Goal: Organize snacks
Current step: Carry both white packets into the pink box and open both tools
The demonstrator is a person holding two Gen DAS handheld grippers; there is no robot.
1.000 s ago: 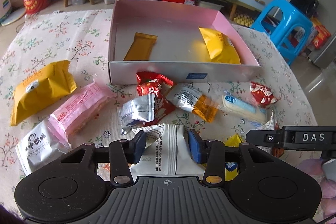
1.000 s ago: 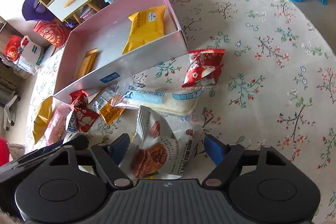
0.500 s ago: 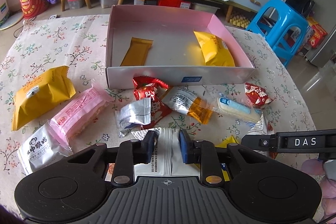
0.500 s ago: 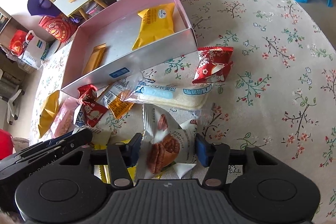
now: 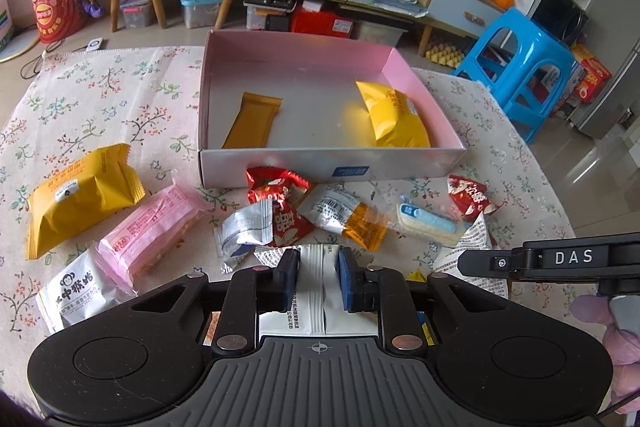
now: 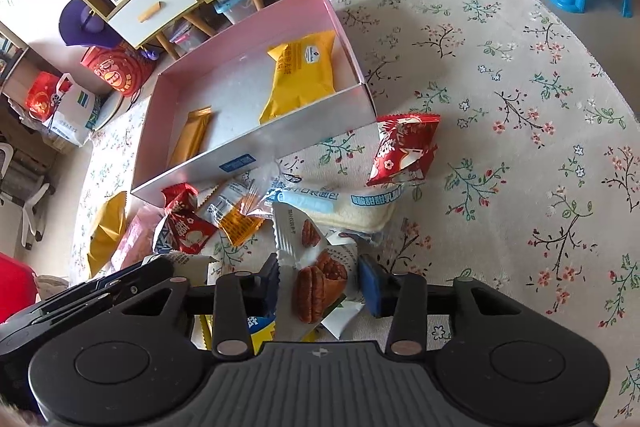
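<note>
The left gripper (image 5: 319,277) pinches a white foil packet (image 5: 316,311) between its blue pads, jaws nearly together. The right gripper (image 6: 320,281) clamps a pecan snack packet (image 6: 316,267), jaws partly closed on its sides. Beyond lie loose snacks on the floral tablecloth (image 6: 520,107), near the pink box (image 5: 304,67), which holds a flat golden bar (image 5: 252,121) on the left and a yellow bag (image 5: 394,115) on the right.

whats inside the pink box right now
Two snacks lie in the pink box: a flat orange bar on the left and a puffy yellow packet on the right. Its near wall hides the floor strip just behind it.
</note>
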